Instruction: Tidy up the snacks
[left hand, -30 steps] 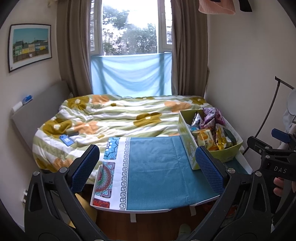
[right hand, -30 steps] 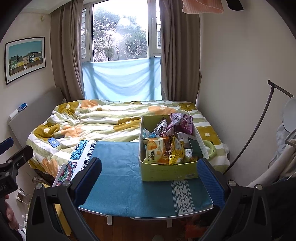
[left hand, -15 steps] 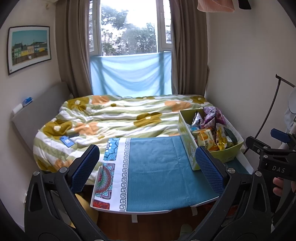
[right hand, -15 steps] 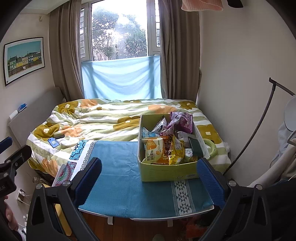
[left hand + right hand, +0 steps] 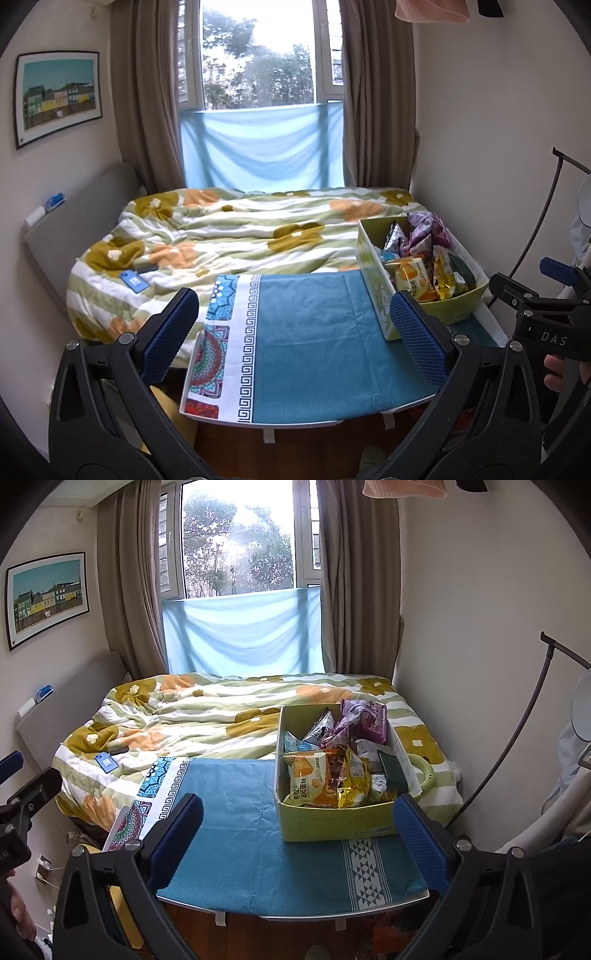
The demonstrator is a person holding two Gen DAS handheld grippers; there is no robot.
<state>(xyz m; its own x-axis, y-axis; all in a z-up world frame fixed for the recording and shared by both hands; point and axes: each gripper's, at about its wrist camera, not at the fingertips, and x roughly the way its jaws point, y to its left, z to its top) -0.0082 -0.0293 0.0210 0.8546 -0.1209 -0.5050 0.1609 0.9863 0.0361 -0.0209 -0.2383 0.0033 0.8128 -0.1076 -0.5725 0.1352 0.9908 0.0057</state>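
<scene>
Right gripper point(image 5: 299, 838) is hanging wide open and empty above the near edge of the table point(image 5: 236, 849); left gripper point(image 5: 295, 336) likewise spread, holding nothing. Snacks point(image 5: 325, 775) are sitting heaped in a green box point(image 5: 332, 823) on the table's right side, ahead of the right gripper, well right of the left. Likely best: coming down from above on one top packet, pinching its crimped edge, avoiding the box wall.
</scene>
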